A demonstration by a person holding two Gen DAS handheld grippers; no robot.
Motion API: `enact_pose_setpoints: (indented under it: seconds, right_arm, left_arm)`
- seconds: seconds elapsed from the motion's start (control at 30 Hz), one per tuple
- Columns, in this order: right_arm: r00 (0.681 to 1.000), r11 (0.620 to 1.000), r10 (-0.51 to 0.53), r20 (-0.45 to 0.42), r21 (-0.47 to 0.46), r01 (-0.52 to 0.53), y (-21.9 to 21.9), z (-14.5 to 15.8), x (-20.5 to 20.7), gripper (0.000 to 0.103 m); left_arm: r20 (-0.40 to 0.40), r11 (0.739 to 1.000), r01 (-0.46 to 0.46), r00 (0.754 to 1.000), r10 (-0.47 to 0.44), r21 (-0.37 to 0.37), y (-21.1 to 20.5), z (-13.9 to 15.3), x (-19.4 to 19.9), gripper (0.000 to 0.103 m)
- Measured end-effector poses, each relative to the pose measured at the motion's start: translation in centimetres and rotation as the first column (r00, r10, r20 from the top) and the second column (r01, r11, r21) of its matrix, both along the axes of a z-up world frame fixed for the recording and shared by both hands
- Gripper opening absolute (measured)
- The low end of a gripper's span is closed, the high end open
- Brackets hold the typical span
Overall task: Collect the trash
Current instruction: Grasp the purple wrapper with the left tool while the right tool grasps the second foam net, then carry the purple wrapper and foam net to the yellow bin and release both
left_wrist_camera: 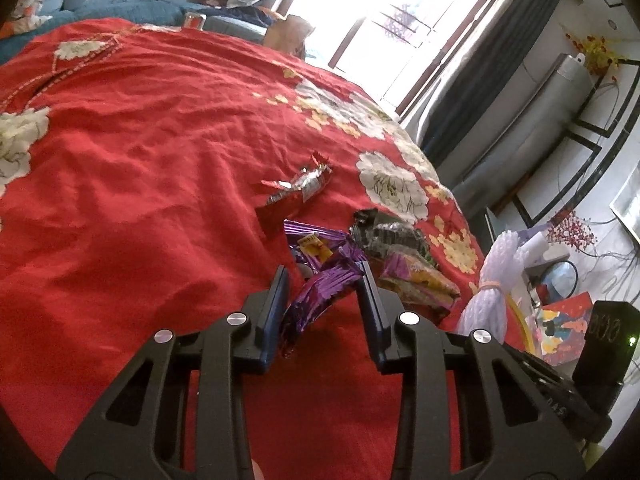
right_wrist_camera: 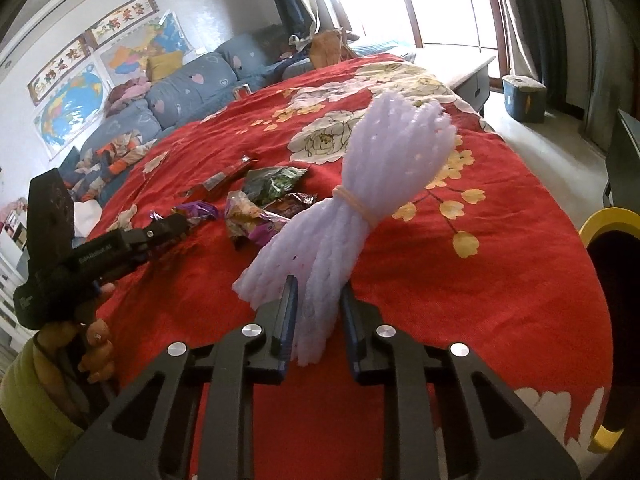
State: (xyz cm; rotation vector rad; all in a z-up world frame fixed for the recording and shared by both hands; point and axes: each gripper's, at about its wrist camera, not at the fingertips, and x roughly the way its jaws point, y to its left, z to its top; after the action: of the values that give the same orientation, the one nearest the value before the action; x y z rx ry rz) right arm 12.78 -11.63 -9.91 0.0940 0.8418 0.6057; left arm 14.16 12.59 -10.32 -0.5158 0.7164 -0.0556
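- The left gripper (left_wrist_camera: 324, 276) was down over the red floral bedspread (left_wrist_camera: 140, 184) with its jaws partly open around a crinkly purple wrapper (left_wrist_camera: 316, 296). The wrapper sat between the fingers, brushing the left one, but I honestly couldn't tell if it was really pinched.
- Just past that wrapper was the rest of the litter, all bunched close: another purple wrapper with a yellow label (left_wrist_camera: 316, 244), a red-and-silver wrapper (left_wrist_camera: 296, 192) a bit further out, a dark crumpled packet (left_wrist_camera: 384, 232), and a yellow-purple snack bag (left_wrist_camera: 420, 280) right beside the right finger.
- The right gripper (right_wrist_camera: 318, 292) had a bundle of white foam netting (right_wrist_camera: 360, 200), tied round the middle with a rubber band (right_wrist_camera: 360, 204). Its jaws were closed in on the lower end, and the bundle stuck up tilted over the bedspread.
- From the right wrist view you could see the left gripper (right_wrist_camera: 176, 224) off to the side, nose in the pile.
- A yellow-rimmed bin (right_wrist_camera: 608, 232) showed at the bed's right edge, well apart from the litter.
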Motion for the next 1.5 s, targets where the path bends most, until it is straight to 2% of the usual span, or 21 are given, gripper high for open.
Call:
enact_pose_setpoints:
  seconds: [0.27, 0.7, 1.17, 1.5]
  right_arm:
    - [1.000, 1.000, -0.004, 0.028, 0.008, 0.004, -0.7, 0.8, -0.6, 0.015]
    - [0.997, 0.998, -0.049, 0.065, 0.030, 0.047, -2.6, 2.4, -1.0, 0.015]
    - [0.984, 0.986, -0.157, 0.079, 0.075, 0.151, -7.5, 3.5, -0.4, 0.015]
    - [0.970, 0.970, -0.230, 0.076, 0.101, 0.222, -11.0, 3.7, 0.1, 0.015]
  left_arm:
    - [0.063, 1.000, -0.002, 0.998, 0.001, 0.022, -0.4, 2.4, -0.9, 0.027]
    - [0.121, 0.995, 0.090, 0.988, -0.094, 0.039, -4.5, 4.9, -1.6, 0.027]
    - [0.136, 0.979, 0.181, 0.972, -0.192, 0.094, -9.7, 6.3, -1.6, 0.027]
    - [0.121, 0.957, 0.255, 0.955, -0.271, 0.136, -13.4, 6.3, -1.1, 0.027]
